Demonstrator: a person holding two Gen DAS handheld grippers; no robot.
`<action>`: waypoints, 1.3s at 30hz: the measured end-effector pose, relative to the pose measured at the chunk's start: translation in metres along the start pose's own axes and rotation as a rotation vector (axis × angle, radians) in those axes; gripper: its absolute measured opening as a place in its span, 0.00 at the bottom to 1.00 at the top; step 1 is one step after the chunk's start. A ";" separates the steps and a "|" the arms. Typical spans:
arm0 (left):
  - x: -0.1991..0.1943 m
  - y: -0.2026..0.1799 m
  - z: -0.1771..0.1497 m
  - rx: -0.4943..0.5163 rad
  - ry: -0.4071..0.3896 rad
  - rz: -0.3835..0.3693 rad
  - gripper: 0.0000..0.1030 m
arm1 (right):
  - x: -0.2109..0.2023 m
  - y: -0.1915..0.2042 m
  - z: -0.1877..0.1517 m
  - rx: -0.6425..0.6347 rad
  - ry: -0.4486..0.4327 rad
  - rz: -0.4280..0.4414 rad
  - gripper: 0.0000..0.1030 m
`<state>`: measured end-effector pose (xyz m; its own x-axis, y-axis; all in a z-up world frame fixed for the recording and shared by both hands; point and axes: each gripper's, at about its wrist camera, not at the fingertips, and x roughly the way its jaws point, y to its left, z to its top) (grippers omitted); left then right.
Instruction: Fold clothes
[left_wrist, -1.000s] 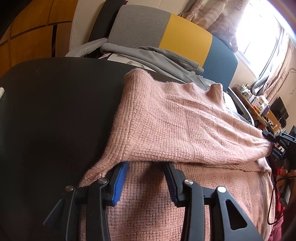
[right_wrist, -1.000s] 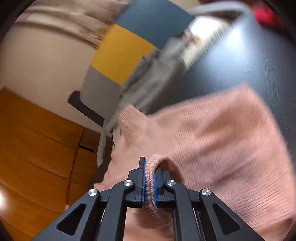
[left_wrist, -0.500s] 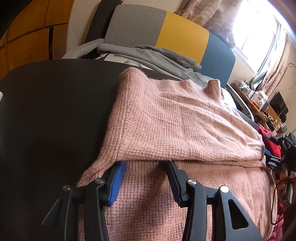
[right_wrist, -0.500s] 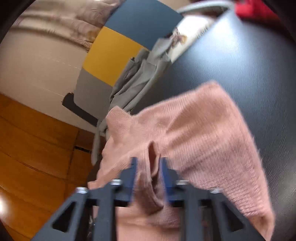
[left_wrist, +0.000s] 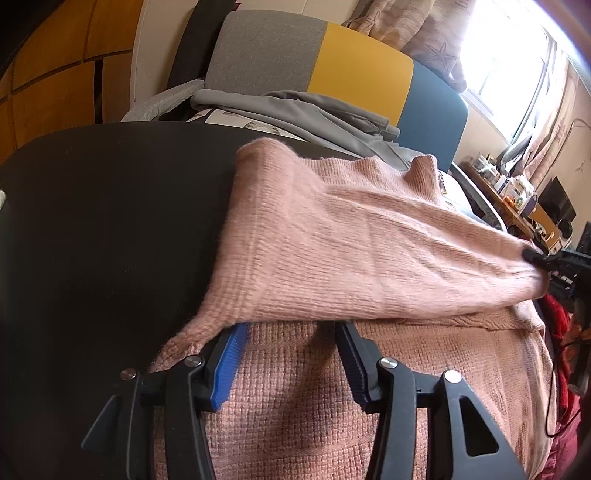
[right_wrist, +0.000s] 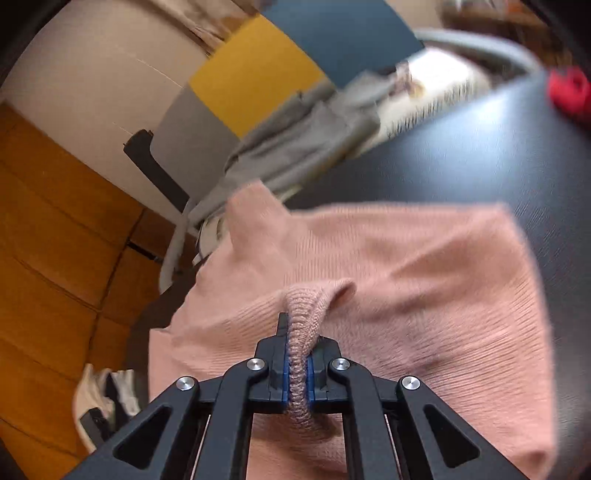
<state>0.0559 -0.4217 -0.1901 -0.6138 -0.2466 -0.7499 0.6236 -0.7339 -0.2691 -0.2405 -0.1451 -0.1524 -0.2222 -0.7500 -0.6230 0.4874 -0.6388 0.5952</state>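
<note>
Pink sweater lies on the black table, upper layer folded over the lower. Right gripper clamped on a bunched fold of its edge. Left gripper jaws opening, tips under the folded layer, pads not pressing the knit.

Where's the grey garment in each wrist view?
Left wrist: grey garment lies top centre, draped behind the black table, in front of the grey-yellow-blue backrest.
Right wrist: grey garment sits upper centre, blurred, just above the pink sweater.
Shared landmark: the backrest.
</note>
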 end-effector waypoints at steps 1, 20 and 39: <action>0.000 0.000 0.000 0.003 0.002 -0.008 0.49 | -0.006 0.002 0.001 -0.011 -0.011 -0.016 0.06; -0.054 0.034 0.000 -0.129 -0.039 -0.196 0.47 | 0.000 -0.010 -0.006 -0.123 0.015 -0.292 0.08; 0.027 -0.052 0.097 0.104 -0.058 -0.107 0.47 | -0.026 0.014 -0.018 -0.246 -0.030 -0.205 0.17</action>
<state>-0.0401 -0.4513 -0.1382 -0.7027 -0.1975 -0.6835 0.5015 -0.8189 -0.2790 -0.2123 -0.1315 -0.1367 -0.3600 -0.6168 -0.7000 0.6190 -0.7193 0.3155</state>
